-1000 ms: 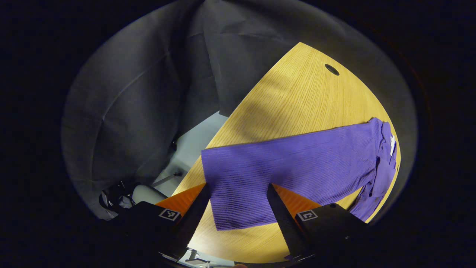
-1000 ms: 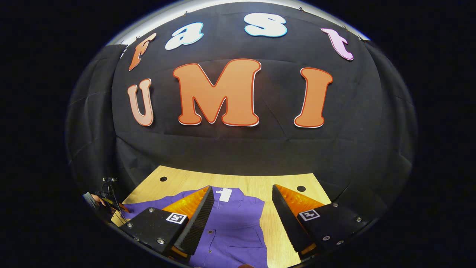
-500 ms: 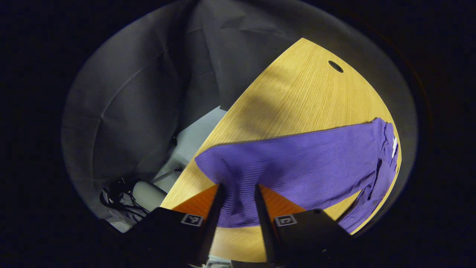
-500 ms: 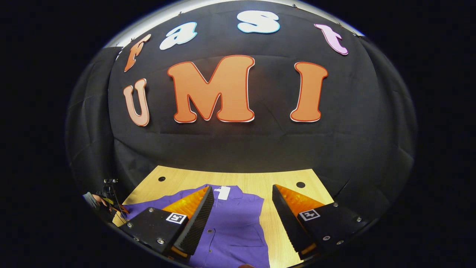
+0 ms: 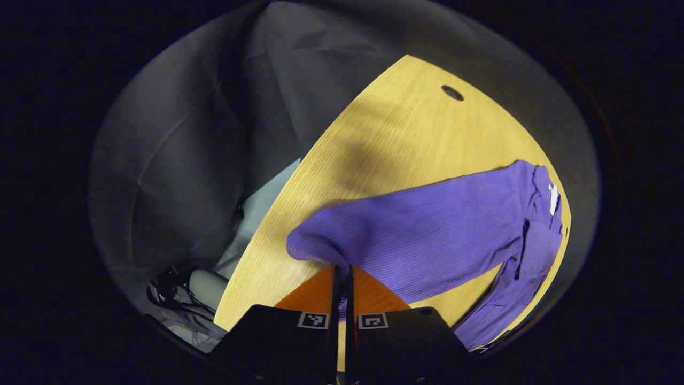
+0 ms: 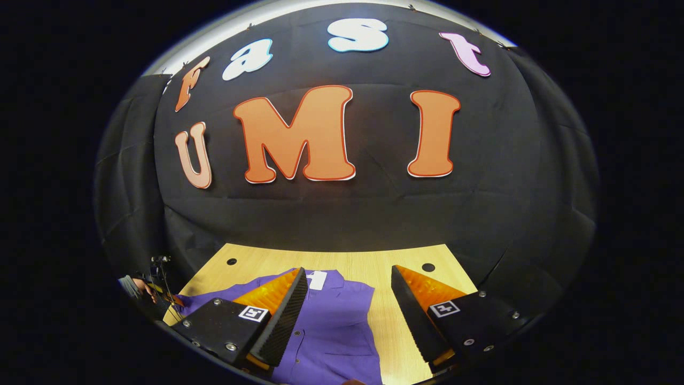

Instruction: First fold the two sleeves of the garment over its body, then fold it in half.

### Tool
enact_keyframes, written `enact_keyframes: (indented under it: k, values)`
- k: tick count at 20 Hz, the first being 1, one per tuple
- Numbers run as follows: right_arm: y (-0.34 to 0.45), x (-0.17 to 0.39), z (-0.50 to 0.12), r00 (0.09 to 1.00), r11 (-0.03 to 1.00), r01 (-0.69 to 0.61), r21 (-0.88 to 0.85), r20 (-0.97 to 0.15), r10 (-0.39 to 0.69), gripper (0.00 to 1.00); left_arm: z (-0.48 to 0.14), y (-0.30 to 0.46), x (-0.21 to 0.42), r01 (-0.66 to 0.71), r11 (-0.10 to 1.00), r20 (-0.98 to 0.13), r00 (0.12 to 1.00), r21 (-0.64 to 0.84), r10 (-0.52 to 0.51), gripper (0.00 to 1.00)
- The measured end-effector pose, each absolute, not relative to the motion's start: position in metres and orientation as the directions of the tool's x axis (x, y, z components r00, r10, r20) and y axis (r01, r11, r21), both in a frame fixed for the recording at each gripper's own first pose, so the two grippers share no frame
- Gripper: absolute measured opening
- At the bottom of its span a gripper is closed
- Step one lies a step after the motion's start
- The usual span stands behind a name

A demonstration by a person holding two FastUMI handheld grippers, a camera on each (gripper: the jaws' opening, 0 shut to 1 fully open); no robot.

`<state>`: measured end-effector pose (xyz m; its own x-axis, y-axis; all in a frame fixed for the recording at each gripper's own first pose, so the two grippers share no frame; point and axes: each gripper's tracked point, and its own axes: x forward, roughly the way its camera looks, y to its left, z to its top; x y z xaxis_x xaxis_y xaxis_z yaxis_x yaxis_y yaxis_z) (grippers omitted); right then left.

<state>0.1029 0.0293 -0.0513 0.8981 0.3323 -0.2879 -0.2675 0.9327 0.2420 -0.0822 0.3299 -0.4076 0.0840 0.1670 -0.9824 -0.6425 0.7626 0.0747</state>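
Black-draped booth, wooden desk (image 5: 406, 139) with cable holes at the far edge. Nearest you in the left gripper view, your left gripper (image 5: 342, 275) has its fingers pressed together on the cuff end of the purple sleeve (image 5: 427, 230); the cloth bunches and lifts just ahead of the tips. Beyond, the sleeve runs across the desk to the garment (image 6: 334, 326) body, collar tag at the far end. In the right gripper view, your right gripper (image 6: 347, 310) is spread wide, holding nothing, hovering over the buttoned front, which lies flat on the desk. Judgement: ribbed knit, light, soft, limp; it will drape and drag, not slide stiffly. Cuff is the sound hold for carrying the sleeve over the body. Other sleeve: take hold at the cuff likewise.
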Motion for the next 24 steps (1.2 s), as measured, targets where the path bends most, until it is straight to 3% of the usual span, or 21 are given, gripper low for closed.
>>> enact_keyframes:
  k: [8,18,24]
  values:
    - [-0.002,0.108,-0.061,0.919,0.95,-0.268,0.159,-0.253,0.302,0.94,-0.344,0.292,-0.013,-0.5,0.857,-0.942,0.214,0.121,0.258,0.05]
    - [-0.03,0.105,-0.073,0.918,0.942,-0.284,0.176,-0.234,0.321,0.95,-0.294,0.179,0.081,-0.321,0.945,-0.921,0.345,0.064,0.179,0.02]
    - [-0.055,0.104,-0.072,0.927,0.943,-0.262,0.207,-0.216,0.306,0.95,-0.272,0.117,0.121,-0.27,0.963,-0.923,0.371,0.0,0.104,0.05]
